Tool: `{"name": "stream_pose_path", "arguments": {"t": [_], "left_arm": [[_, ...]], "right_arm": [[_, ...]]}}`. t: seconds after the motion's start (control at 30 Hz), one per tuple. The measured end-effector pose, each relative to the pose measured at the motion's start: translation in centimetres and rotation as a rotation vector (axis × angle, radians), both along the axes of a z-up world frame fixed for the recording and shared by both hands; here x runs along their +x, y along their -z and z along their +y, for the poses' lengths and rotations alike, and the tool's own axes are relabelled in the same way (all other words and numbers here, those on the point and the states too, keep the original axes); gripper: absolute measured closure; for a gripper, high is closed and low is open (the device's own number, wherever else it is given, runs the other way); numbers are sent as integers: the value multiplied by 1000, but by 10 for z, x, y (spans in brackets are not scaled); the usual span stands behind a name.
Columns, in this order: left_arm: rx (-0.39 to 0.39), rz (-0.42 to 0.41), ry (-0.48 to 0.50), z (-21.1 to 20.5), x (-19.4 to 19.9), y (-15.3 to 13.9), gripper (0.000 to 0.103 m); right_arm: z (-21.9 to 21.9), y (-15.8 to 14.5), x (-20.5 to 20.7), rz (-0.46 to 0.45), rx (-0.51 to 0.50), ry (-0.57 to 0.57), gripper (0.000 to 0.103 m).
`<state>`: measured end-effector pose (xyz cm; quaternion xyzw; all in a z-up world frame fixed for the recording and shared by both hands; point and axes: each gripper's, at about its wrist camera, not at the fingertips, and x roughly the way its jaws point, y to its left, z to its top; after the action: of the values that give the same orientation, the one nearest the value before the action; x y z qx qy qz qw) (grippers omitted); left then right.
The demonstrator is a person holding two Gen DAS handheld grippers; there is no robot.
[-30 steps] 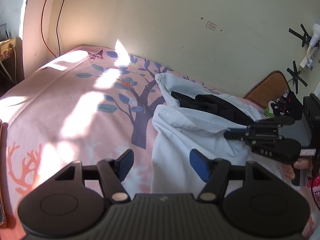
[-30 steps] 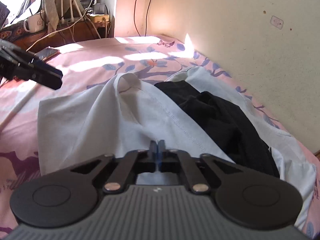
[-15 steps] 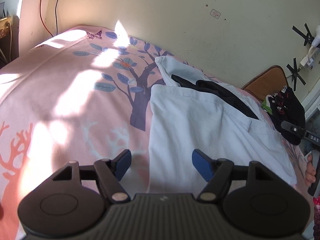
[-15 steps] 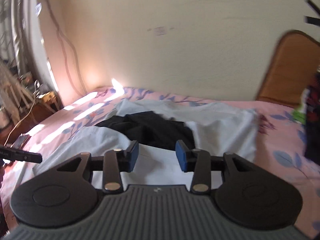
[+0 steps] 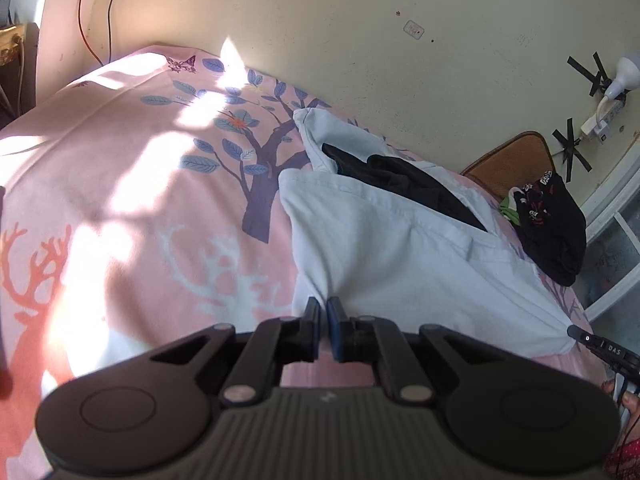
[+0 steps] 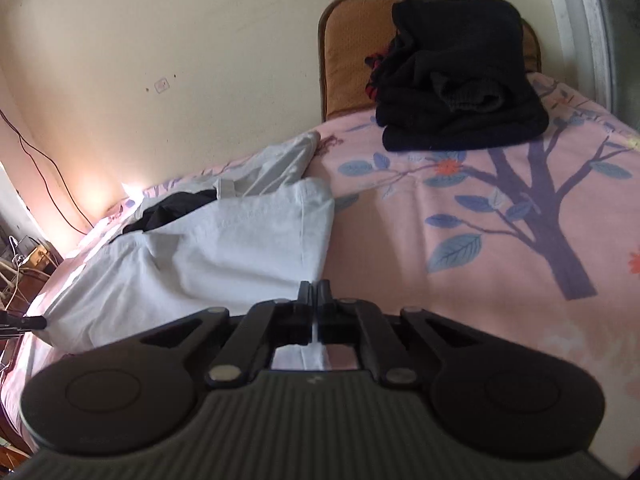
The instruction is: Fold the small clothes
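A pale blue-white garment (image 5: 404, 256) lies on the pink patterned bedsheet (image 5: 132, 200), with a black garment (image 5: 404, 184) lying on its far part. My left gripper (image 5: 323, 307) is shut on the near left corner of the pale garment. My right gripper (image 6: 314, 290) is shut on the near right edge of the same garment (image 6: 224, 248). The tip of the right gripper shows at the right edge of the left wrist view (image 5: 600, 348), at the garment's other near corner. The tip of the left gripper shows in the right wrist view (image 6: 24, 322).
A stack of folded dark clothes (image 6: 456, 80) sits on the bed by a brown cushion (image 6: 344, 60) against the wall; it also shows in the left wrist view (image 5: 548, 224). A cluttered side table (image 6: 20, 256) stands at the far end. The wall (image 5: 360, 40) runs along the bed.
Both grippers were open half a second ago and have shut on the near corners of the pale garment. The right gripper swung right and down toward the near edge.
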<state>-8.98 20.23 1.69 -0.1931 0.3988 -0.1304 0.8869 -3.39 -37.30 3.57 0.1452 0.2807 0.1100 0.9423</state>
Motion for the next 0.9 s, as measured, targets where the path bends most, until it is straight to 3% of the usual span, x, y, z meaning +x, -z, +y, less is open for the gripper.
{"name": "stream_pose_path", "arguments": {"t": [0.13,0.2,0.23,0.3,0.33,0.43,0.57,0.63,0.73,0.87,0.9], "left_arm": [[36,44,0,3,-6,1,97],[127,106,-35,-2,0,13,94],[187,126,-60,-3,1,19,97],[184,108,-65,1,-3,16,91],[171,88,-74,4,-6,10,91],[168,-32,-83,2,-4,-19,91],[145,-122,30,-39,27,-39,91],[142,-136,128,-74,48,-38,91],[128,-126,256,-125,78,-25,91],[105,-62,328,-172,114,4,91],[135,-45,324,-179,123,12,90]], "right_arm": [[-4,-12,-15,-3,-73,-23,99],[-4,-3,-15,33,-101,-32,97],[-4,6,-13,67,-110,-32,95],[-5,15,-9,90,-122,-10,76],[-6,11,-12,66,-122,2,71],[-11,-12,-14,-47,-98,0,67],[15,-29,16,-80,-80,-105,67],[44,-28,36,-68,-56,-225,67],[94,-15,71,-10,-65,-363,69],[109,5,117,71,-39,-396,70],[105,9,125,87,-32,-383,79]]}}
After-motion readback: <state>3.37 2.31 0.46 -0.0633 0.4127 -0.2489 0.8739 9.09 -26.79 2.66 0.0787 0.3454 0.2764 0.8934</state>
